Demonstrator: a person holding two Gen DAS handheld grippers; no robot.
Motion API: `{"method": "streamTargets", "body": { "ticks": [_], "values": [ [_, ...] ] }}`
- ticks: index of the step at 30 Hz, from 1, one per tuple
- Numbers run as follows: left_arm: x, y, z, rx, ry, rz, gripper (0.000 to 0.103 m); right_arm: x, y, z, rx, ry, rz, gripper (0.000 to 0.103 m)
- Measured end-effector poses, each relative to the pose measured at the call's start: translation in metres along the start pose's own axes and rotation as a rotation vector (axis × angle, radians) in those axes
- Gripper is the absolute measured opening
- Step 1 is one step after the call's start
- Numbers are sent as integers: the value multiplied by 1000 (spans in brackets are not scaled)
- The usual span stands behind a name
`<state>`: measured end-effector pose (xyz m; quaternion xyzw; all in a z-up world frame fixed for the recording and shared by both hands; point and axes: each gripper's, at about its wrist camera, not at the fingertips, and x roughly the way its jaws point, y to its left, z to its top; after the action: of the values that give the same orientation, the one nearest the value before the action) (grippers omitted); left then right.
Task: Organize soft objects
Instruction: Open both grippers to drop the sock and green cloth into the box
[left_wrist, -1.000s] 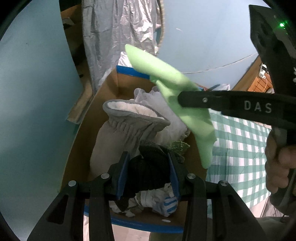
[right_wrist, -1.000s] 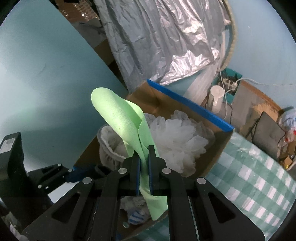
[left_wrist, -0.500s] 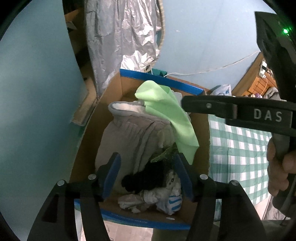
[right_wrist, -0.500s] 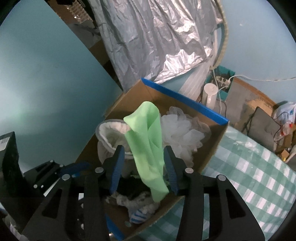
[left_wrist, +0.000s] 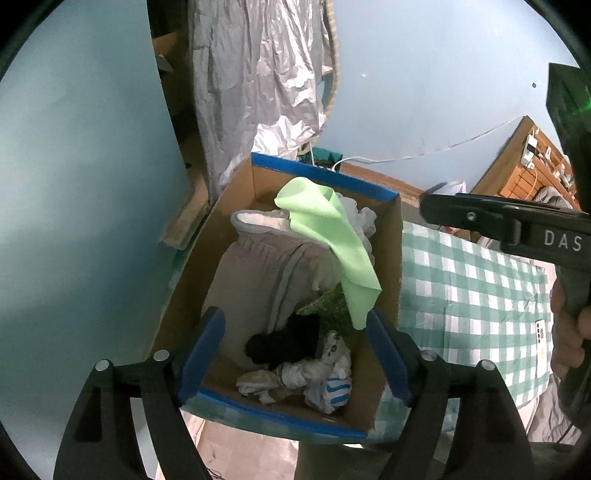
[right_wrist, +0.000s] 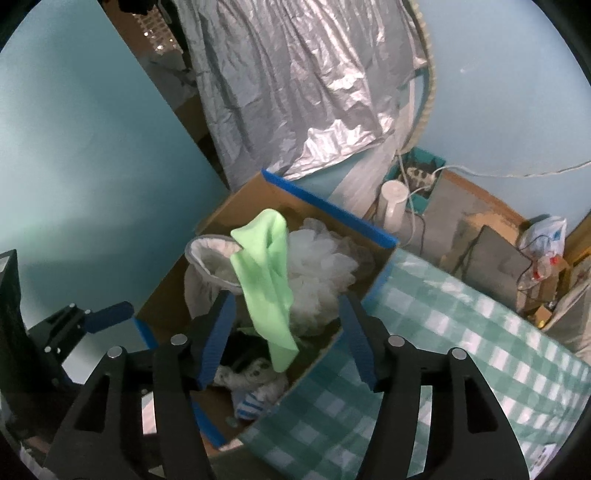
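In the left wrist view, the left gripper (left_wrist: 295, 354) hung over the near end of the cardboard box (left_wrist: 391, 258), its blue-padded jaws having just been opening and standing well apart with nothing clamped between them; the black cloth (left_wrist: 284, 345) lay loose below them beside the grey mitt (left_wrist: 258, 273), which leaned along the box's left wall. The green cloth (left_wrist: 328, 236) was draped over the mitt's cuff and the white mesh pouf (left_wrist: 360, 218) toward the far right corner, its tail hanging down toward the right wall. A crumpled white and blue-striped cloth (left_wrist: 325, 384) sat at the near edge. To the right, the right gripper (right_wrist: 288, 339) had also just been opening its jaws, and the green cloth (right_wrist: 266, 280) showed between them but free of the pads. The box stood at the left edge of the checked tablecloth (right_wrist: 461, 332). The step in hand looked like letting go and pulling clear; done well, both grippers would lift straight up with jaws wide, so no pad snagged the green cloth's hanging tail or dragged the black cloth back out.
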<state>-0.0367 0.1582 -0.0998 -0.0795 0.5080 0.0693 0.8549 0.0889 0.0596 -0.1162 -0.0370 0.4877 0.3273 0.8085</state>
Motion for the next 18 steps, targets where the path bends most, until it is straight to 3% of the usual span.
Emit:
{"method": "streamTargets", "body": {
  "ticks": [12,18],
  "values": [
    [-40,-30,11,10,-62,38,92,-49,-21,-5,28,-50,-44,64],
    [-54,-47,15,28,-78,61,93,-71,-29,-9,45,-70,-53,65]
  ]
}}
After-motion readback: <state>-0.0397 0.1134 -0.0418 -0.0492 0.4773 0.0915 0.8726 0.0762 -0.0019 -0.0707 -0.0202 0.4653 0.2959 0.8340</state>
